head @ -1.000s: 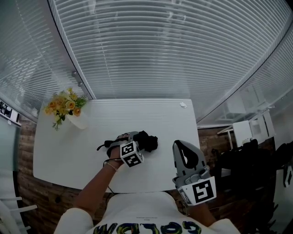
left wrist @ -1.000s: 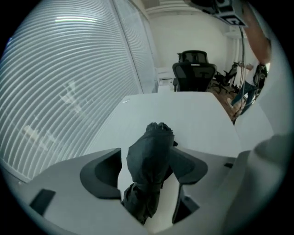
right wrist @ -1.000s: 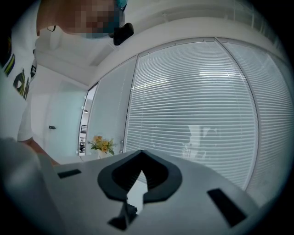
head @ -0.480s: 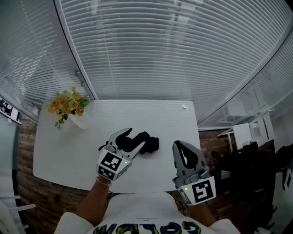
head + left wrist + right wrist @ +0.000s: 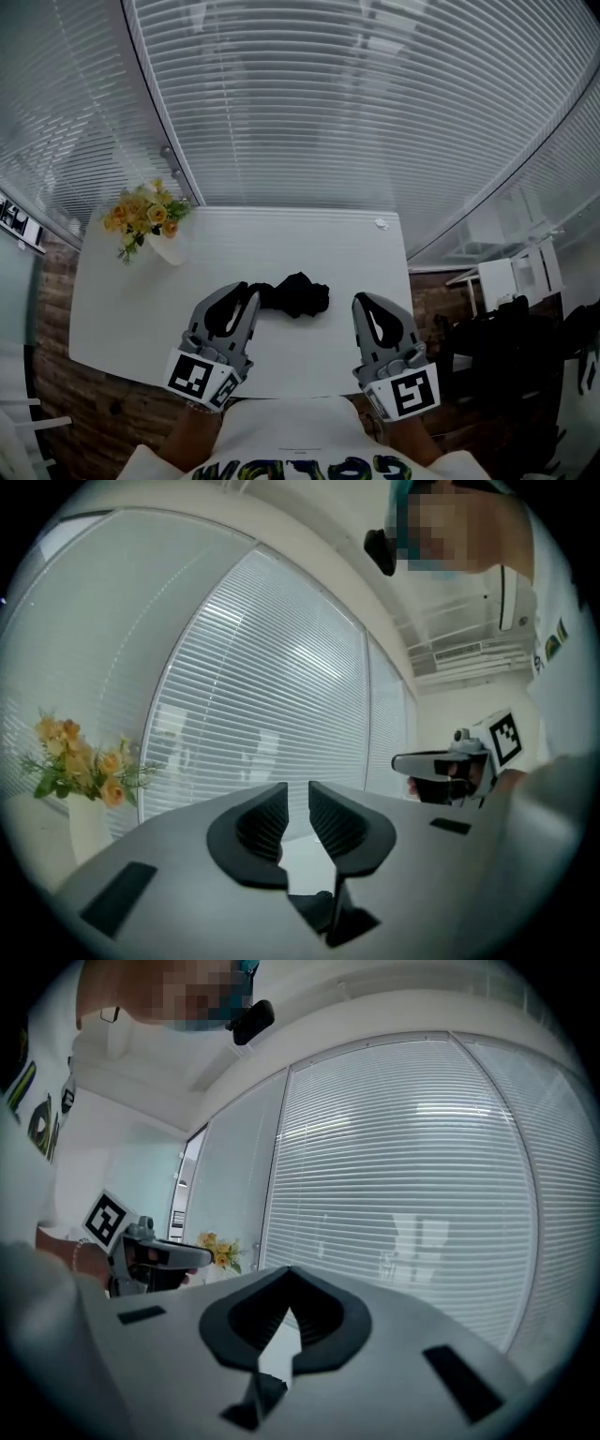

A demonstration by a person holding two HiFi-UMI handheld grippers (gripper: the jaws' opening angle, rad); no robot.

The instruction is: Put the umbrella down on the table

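On the smooth white table, crumpled black fabric umbrella

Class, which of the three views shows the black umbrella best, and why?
The head view: the umbrella lies whole and uncovered on the white table. The left and right gripper views look toward the window blinds and show none of it.

Your umbrella, black and folded into a loose bundle, lies flat on the white worktop, midway across, towards its near edge.
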